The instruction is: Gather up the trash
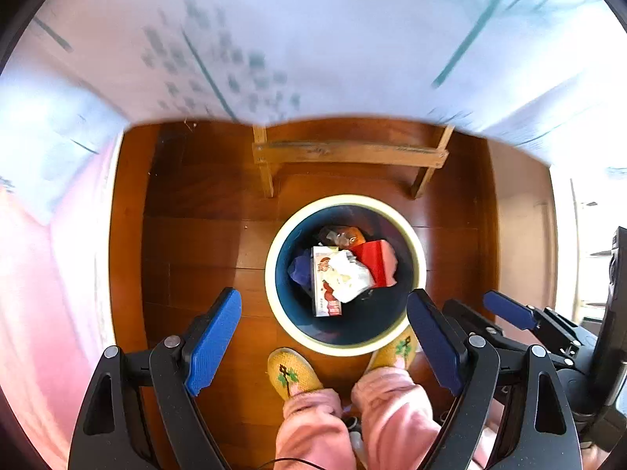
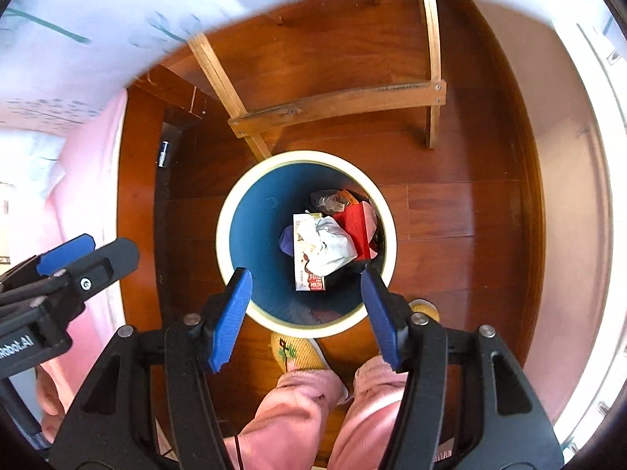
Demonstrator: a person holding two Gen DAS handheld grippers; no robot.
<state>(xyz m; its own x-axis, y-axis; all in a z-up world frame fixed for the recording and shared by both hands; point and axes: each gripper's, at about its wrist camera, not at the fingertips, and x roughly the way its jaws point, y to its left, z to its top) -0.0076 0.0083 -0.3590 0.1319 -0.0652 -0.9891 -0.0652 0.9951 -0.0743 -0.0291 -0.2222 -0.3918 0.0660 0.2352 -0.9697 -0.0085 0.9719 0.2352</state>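
Note:
A round blue bin with a cream rim [image 1: 270, 274] stands on the wooden floor below both grippers; it also shows in the right wrist view [image 2: 225, 231]. Inside lie a white carton [image 1: 323, 301], crumpled white paper [image 2: 327, 246], a red box [image 1: 374, 258] and a clear wrapper [image 2: 327, 199]. My left gripper [image 1: 325, 337] is open and empty above the bin's near rim. My right gripper [image 2: 305, 305] is open and empty over the bin, and it shows at the right of the left wrist view [image 1: 509, 309].
A wooden table frame [image 1: 345, 152] stands behind the bin under a white patterned tablecloth [image 1: 313, 39]. The person's yellow slippers [image 1: 292, 372] and pink trousers [image 2: 298, 403] are just in front of the bin. Pink fabric [image 1: 47, 293] hangs at the left.

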